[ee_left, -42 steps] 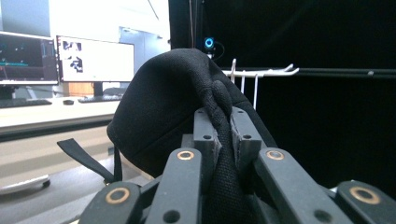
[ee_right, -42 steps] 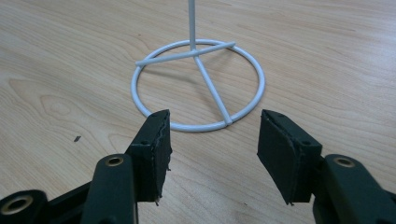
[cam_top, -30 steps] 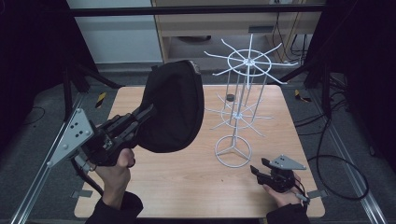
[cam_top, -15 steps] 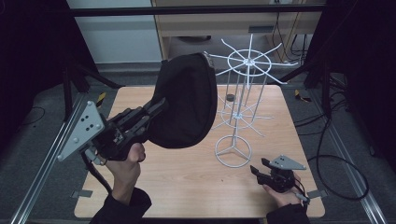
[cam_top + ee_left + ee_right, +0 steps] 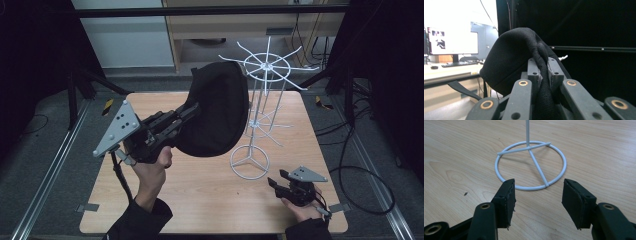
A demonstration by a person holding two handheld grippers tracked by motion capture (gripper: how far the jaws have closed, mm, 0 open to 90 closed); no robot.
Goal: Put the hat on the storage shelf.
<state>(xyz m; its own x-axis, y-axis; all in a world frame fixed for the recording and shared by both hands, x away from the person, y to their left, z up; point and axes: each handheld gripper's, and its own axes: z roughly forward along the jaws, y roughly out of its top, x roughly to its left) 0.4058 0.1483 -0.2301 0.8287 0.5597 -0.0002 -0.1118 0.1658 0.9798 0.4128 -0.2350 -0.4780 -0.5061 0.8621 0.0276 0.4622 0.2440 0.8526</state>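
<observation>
A black bag (image 5: 215, 110) hangs in the air over the table, close against the left side of a white wire rack (image 5: 260, 115). My left gripper (image 5: 187, 114) is shut on the bag's strap; in the left gripper view the black strap (image 5: 543, 75) runs pinched between the two pads and the bag's body (image 5: 509, 62) bulges beyond. My right gripper (image 5: 276, 183) rests low near the table's front right, open, with nothing between its pads (image 5: 507, 197). It faces the rack's round base (image 5: 531, 165), which stands just beyond the fingertips.
The wooden table (image 5: 200, 200) has free room at the front and left. The rack's top spokes (image 5: 270, 62) spread wide above the bag. Cables (image 5: 360, 170) lie on the floor at the right, and a metal rail (image 5: 45, 175) runs along the left.
My left hand has carried the bag to the right, up to the wire rack. The right gripper has stayed where it was.
</observation>
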